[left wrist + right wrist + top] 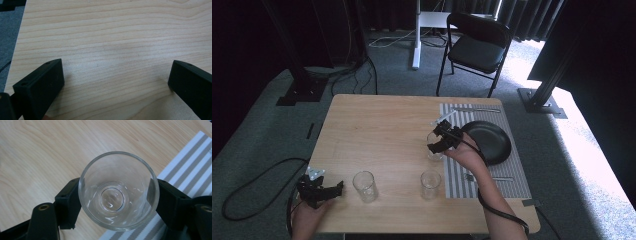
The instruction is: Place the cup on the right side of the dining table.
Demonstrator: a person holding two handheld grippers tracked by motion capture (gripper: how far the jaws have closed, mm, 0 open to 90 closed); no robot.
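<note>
My right gripper (438,145) is shut on a clear drinking glass (118,190), its two black jaws pressing the glass from either side. The glass (435,146) is held upright at the left edge of a striped placemat (512,175). Two more clear glasses stand on the wooden table (377,130) near its front: one (365,186) left of centre, one (430,184) beside the placemat. My left gripper (337,189) rests at the front left corner, open, its jaws (117,85) wide apart over bare wood.
A black plate (489,141) lies on the placemat to the right of the held glass. Cutlery (477,109) lies along the mat's far edge and more (492,178) near its front. A black chair (477,47) stands beyond the table.
</note>
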